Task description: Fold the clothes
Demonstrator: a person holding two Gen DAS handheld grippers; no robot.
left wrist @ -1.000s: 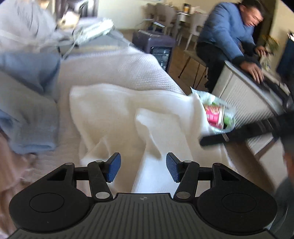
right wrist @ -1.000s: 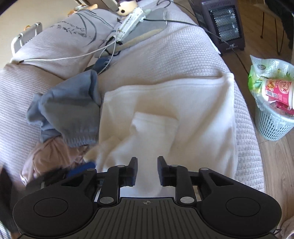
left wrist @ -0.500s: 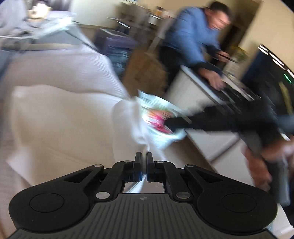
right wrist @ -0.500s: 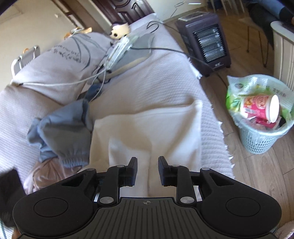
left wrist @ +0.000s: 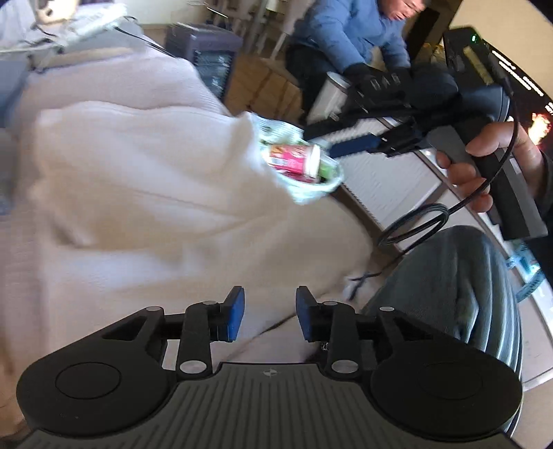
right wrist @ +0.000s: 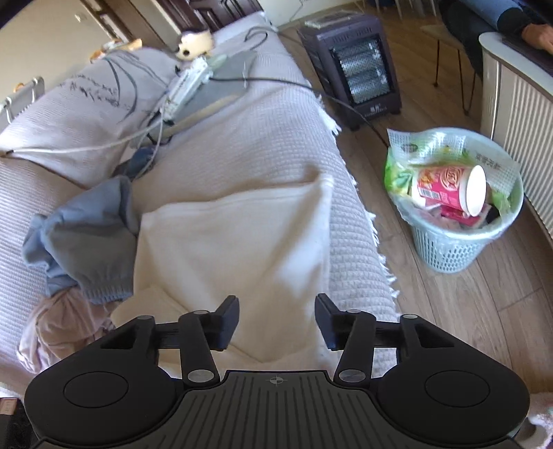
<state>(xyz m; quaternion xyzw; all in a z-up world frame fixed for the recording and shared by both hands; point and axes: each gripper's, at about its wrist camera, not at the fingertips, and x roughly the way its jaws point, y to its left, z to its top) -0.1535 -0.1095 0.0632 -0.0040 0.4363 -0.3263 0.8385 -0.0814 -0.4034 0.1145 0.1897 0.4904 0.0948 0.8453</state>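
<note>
A cream garment (right wrist: 235, 248) lies spread flat on the blanket-covered sofa (right wrist: 262, 145), just ahead of both my grippers. My right gripper (right wrist: 276, 319) hangs over its near edge, jaws opening, with only cloth below and nothing pinched between them. My left gripper (left wrist: 269, 313) is opening too, its blue pads (left wrist: 235, 312) apart and bare above the same pale fabric.

Only the right wrist view takes in what lies to the garment's left: a crumpled blue-grey garment (right wrist: 86, 238) touching its edge, a pink one (right wrist: 58, 328) below that, and a white power strip (right wrist: 186, 86) with cables further back. It also gives the clear look at the wastebasket (right wrist: 452, 221) on the wood floor, near a dark heater (right wrist: 352, 65).

Only the left wrist view shows my right hand (left wrist: 490, 165) wrapped around its gripper's handle, my knee (left wrist: 459, 286) at the sofa's edge, and a person in a blue jacket (left wrist: 349, 31) bent over a counter behind.
</note>
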